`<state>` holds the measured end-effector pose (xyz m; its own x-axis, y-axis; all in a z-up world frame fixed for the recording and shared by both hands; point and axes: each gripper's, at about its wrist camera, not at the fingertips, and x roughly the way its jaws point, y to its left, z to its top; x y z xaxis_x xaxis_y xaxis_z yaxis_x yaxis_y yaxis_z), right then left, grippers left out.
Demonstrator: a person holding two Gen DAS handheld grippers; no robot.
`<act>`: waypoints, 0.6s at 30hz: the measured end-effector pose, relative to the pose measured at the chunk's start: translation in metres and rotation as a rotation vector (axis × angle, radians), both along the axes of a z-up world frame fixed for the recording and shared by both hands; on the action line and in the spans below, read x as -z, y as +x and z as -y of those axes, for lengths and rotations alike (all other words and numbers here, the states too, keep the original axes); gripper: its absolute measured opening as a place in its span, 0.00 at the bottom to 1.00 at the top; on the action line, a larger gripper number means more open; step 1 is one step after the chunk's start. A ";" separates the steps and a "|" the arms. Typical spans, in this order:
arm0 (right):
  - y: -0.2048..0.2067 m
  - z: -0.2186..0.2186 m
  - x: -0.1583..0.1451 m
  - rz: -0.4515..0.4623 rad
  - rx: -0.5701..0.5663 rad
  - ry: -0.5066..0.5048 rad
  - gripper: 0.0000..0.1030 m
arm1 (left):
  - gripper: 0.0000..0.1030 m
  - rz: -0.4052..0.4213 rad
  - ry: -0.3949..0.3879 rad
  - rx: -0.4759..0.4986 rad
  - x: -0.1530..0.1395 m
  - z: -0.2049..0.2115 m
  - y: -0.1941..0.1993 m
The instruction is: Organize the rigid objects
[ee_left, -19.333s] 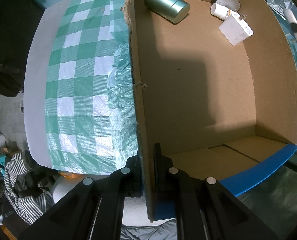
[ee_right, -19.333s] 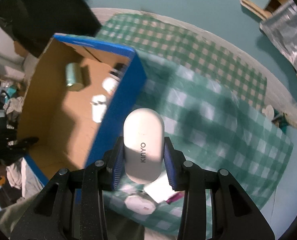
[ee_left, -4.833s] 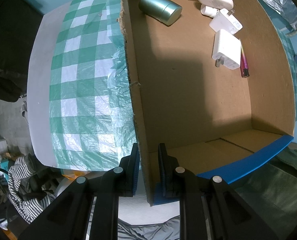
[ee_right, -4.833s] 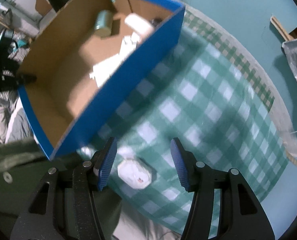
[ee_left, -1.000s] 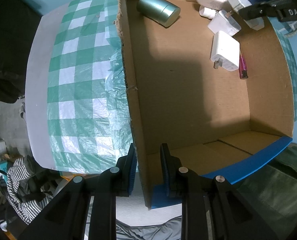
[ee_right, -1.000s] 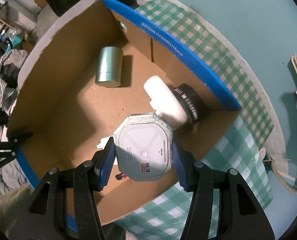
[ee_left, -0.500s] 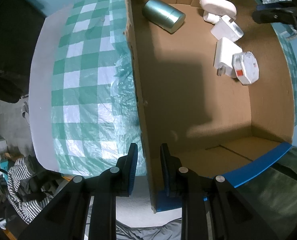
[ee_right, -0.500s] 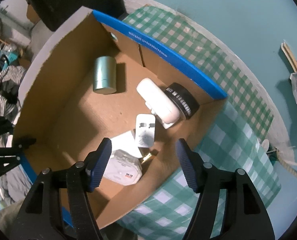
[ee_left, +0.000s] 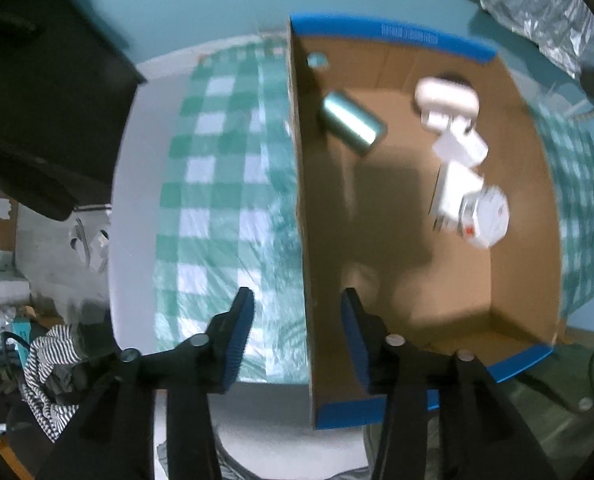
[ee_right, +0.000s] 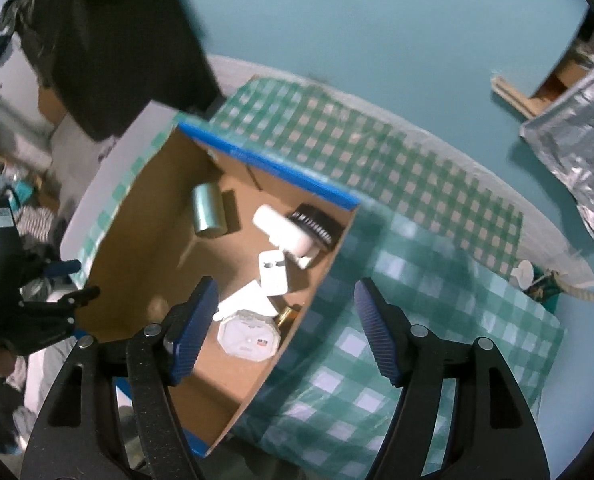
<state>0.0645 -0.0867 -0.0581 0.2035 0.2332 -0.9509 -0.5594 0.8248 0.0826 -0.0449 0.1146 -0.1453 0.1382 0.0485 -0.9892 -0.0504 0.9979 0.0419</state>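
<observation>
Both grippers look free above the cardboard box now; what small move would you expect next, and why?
Probably lifting both grippers clear and ending. The left gripper has just opened, its jaws straddling the brown cardboard box wall without pressing it. The right gripper is open and holds nothing; the white octagonal device lies inside, and no loose item shows on the green checked tablecloth.

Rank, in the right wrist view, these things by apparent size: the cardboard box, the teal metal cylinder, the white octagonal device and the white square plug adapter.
1. Cardboard box, by far.
2. White octagonal device.
3. Teal metal cylinder.
4. White square plug adapter.
The cylinder and the adapter look close in size; motion blur makes their order unsure.
</observation>
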 end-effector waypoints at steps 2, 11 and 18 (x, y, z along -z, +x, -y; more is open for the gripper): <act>-0.001 0.005 -0.007 0.020 0.014 0.002 0.68 | 0.60 0.036 0.004 -0.003 -0.015 0.002 0.005; -0.013 0.044 -0.056 0.156 0.138 0.060 0.68 | 0.80 0.203 0.041 0.034 -0.087 0.035 0.025; -0.029 0.067 -0.099 0.280 0.190 0.063 0.68 | 0.92 0.346 0.059 0.050 -0.140 0.056 0.030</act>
